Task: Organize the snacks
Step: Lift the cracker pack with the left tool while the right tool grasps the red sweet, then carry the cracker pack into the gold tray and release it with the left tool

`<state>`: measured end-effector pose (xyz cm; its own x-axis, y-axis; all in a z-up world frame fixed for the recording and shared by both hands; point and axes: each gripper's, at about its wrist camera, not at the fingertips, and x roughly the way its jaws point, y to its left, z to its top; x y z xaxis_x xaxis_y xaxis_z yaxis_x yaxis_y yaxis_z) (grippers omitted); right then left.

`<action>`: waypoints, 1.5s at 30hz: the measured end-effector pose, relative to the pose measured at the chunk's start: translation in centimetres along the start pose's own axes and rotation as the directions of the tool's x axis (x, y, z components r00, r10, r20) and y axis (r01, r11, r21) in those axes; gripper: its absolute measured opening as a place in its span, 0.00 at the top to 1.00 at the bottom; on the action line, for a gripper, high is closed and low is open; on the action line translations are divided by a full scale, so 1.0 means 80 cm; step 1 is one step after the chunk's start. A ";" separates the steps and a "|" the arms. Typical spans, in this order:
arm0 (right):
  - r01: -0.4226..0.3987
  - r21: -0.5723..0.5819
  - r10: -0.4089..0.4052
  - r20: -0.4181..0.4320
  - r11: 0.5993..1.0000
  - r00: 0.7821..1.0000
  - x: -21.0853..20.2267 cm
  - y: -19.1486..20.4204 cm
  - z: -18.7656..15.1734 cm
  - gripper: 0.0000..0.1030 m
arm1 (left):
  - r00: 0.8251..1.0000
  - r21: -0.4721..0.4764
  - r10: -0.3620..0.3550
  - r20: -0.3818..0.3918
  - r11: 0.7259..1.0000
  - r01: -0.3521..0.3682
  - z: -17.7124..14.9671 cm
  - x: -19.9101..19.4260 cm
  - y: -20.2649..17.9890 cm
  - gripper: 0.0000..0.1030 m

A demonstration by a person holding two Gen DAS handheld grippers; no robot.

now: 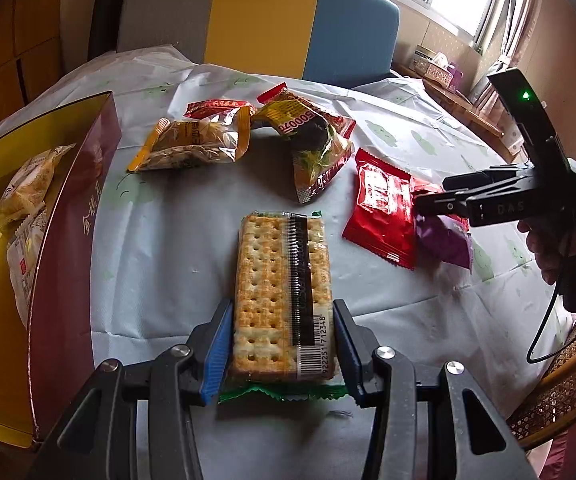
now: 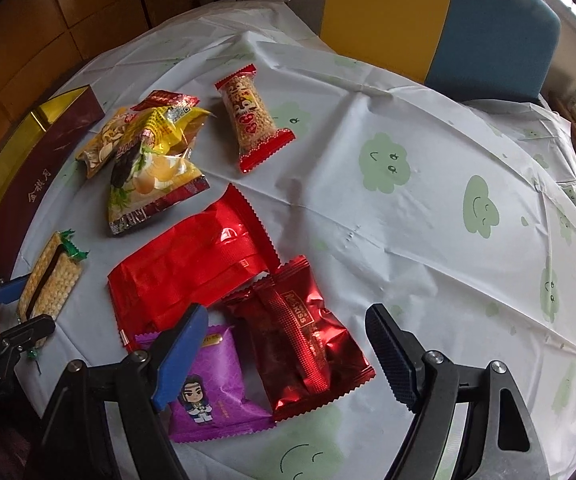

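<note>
Flatly, ridged blue fingers (image 1: 218,344), perforated cracker pack (image 1: 284,296)

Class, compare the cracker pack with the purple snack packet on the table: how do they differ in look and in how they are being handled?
The cracker pack is clear, showing pale crackers; the purple packet is opaque with a cartoon figure. The cracker pack is long and narrow; the purple packet is squarer. The left hand-held gripper clamps the cracker pack, while the right hand-held gripper stands open over the purple packet. Both lie flat on the tablecloth.
</note>
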<state>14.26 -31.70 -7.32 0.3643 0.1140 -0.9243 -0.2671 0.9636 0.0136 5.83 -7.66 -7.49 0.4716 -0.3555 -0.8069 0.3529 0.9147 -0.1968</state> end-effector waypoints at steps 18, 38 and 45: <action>0.073 0.075 -0.068 -0.065 0.994 0.996 0.018 -0.023 -0.002 0.53 | 1.000 0.021 0.027 0.015 0.999 -0.027 -0.004 -0.001 -0.007 0.54; 0.098 0.026 -0.096 -0.045 0.995 0.994 0.016 -0.018 -0.007 0.53 | 0.984 -0.038 0.032 0.173 0.999 -0.026 0.034 -0.091 0.016 0.54; 0.103 0.023 -0.102 -0.044 0.994 0.994 0.015 -0.017 -0.007 0.53 | 0.968 -0.247 0.161 0.194 0.963 -0.111 0.039 -0.134 0.102 0.54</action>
<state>14.58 -33.01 -8.68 0.3503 0.0044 -0.9366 -0.2078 0.9754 -0.0732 6.16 3.00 1.31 0.6698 -0.2342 -0.7046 0.0881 0.9673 -0.2377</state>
